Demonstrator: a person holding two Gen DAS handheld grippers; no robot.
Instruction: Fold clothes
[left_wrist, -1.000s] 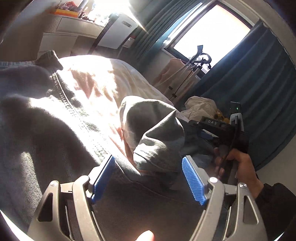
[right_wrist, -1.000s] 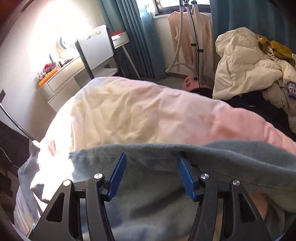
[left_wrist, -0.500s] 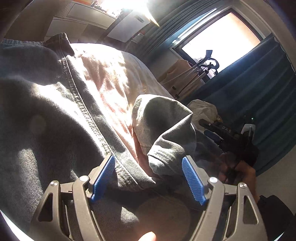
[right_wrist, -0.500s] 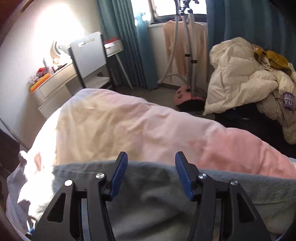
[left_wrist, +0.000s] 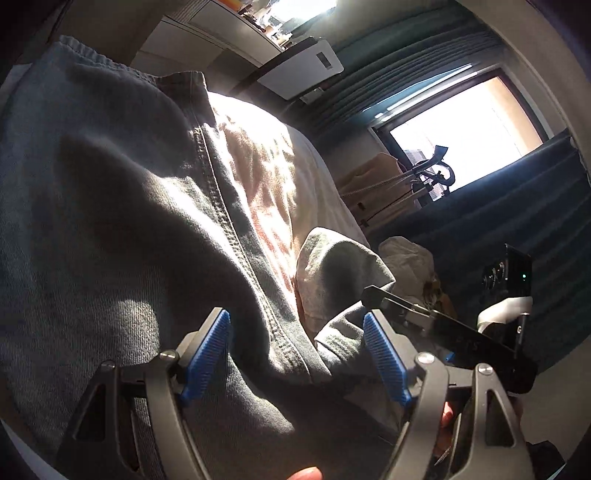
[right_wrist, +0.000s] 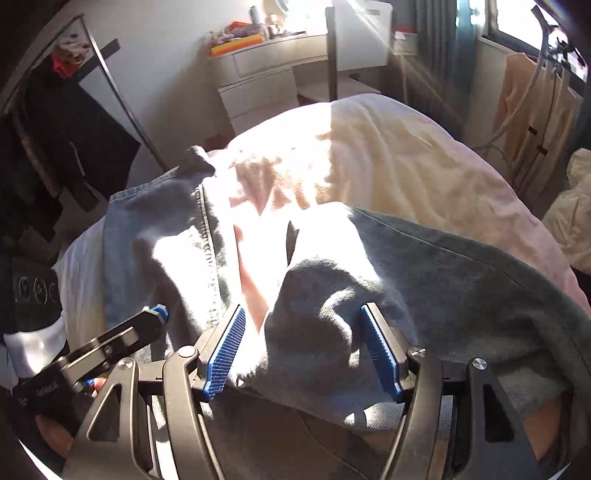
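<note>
Grey-blue jeans (left_wrist: 110, 229) lie spread on a bed with a pale pink cover (left_wrist: 273, 166). In the left wrist view my left gripper (left_wrist: 297, 349) is open, its blue pads on either side of a raised seam fold of the denim. A bunched denim fold (left_wrist: 340, 266) stands just beyond it. In the right wrist view my right gripper (right_wrist: 306, 345) is open around a humped fold of the jeans (right_wrist: 325, 295). The other leg (right_wrist: 155, 236) lies to the left. The left gripper (right_wrist: 110, 339) shows at the lower left, and the right gripper (left_wrist: 443, 332) shows in the left wrist view.
A white dresser (right_wrist: 266, 70) and a white chair (right_wrist: 354, 40) stand beyond the bed. A clothes rack with dark garments (right_wrist: 66, 122) is at left. A garment steamer and hanging peach top (right_wrist: 532, 92) and a cream jacket pile (right_wrist: 576, 206) are at right, by teal curtains (left_wrist: 480, 236).
Both grippers have dropped closer to the jeans and swung towards each other. The right view now looks left across both legs, with a humped fold between its pads. Both jaws stay open.
</note>
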